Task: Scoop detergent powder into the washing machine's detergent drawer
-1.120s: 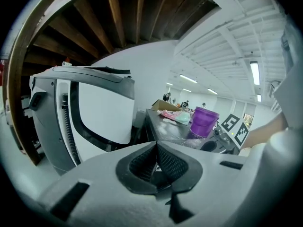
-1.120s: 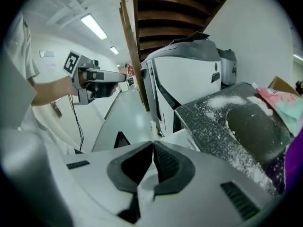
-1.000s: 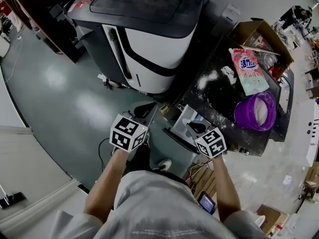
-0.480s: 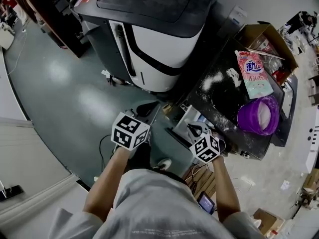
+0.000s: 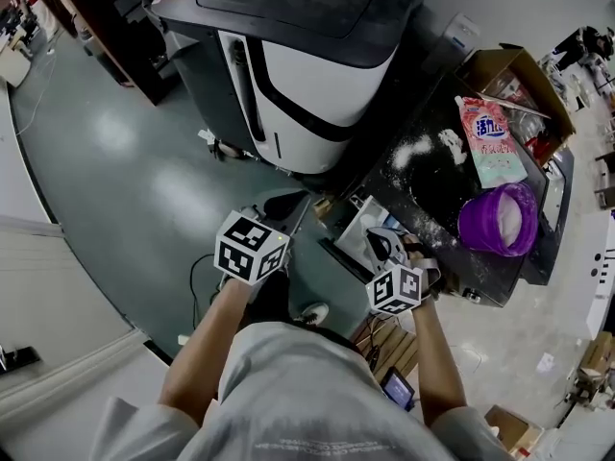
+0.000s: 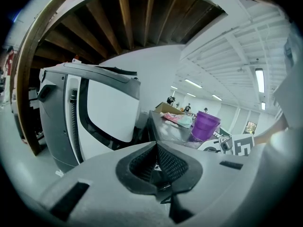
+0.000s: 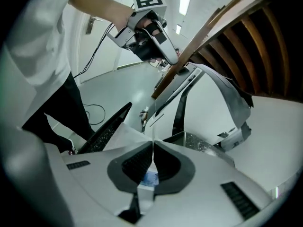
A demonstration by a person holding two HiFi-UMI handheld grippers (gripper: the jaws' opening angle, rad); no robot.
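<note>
The black and white washing machine (image 5: 317, 75) fills the top of the head view. Its pulled-out detergent drawer (image 5: 351, 224) juts toward me; in the right gripper view the drawer (image 7: 199, 141) lies just past the jaws, flecked with powder. My right gripper (image 5: 384, 248) hangs over the drawer's near end, and this gripper (image 7: 153, 144) is shut on a thin white piece that looks like the scoop's handle. My left gripper (image 5: 279, 209) is shut and holds nothing, left of the drawer. A purple tub (image 5: 495, 219) holds white powder.
A dark table (image 5: 432, 190) right of the machine carries the pink detergent bag (image 5: 490, 142), spilled powder (image 5: 413, 150) and a cardboard box (image 5: 500, 70). Green floor lies to the left. A cable and my shoe are on the floor below the grippers.
My right gripper has drawn slightly back and left over the drawer and turned, so the white scoop now shows. The left gripper has hardly moved.
</note>
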